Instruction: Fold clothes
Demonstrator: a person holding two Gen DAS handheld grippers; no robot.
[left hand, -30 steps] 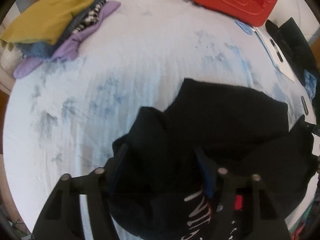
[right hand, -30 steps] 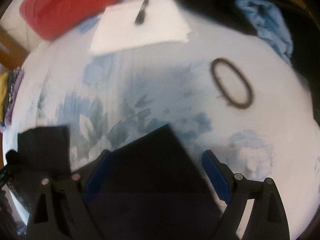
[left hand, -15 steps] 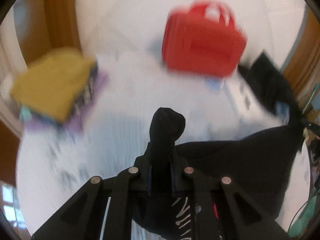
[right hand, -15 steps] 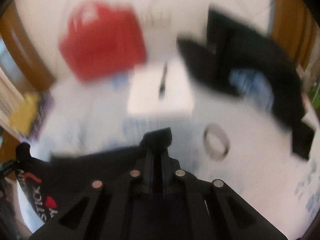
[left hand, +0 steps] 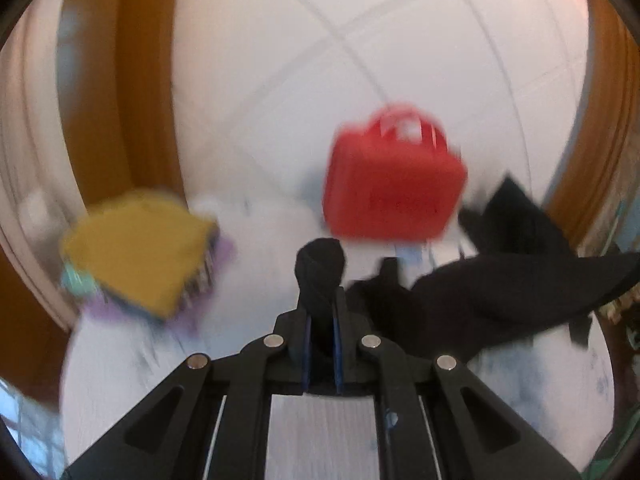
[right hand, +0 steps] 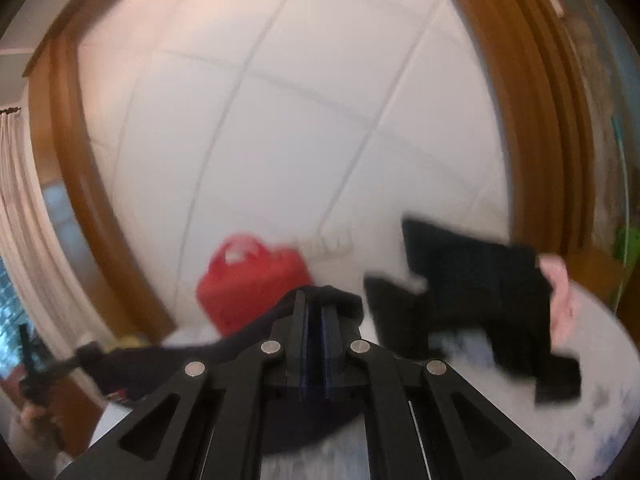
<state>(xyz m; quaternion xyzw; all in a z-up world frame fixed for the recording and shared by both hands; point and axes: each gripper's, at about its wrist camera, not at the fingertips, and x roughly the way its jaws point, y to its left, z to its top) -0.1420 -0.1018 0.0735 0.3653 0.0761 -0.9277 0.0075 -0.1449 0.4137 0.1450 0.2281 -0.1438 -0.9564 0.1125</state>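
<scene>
Both grippers, left [left hand: 320, 316] and right [right hand: 314, 312], clamp black garment [left hand: 500, 292]; folded stack [left hand: 136, 256] clear only in left view, blurred.

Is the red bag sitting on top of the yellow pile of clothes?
No, the red bag stands apart, right of the yellow pile.

A black garment [left hand: 500, 292], pinched at two points, hangs stretched above the pale, blue-patterned bedsheet [left hand: 132, 364].
</scene>
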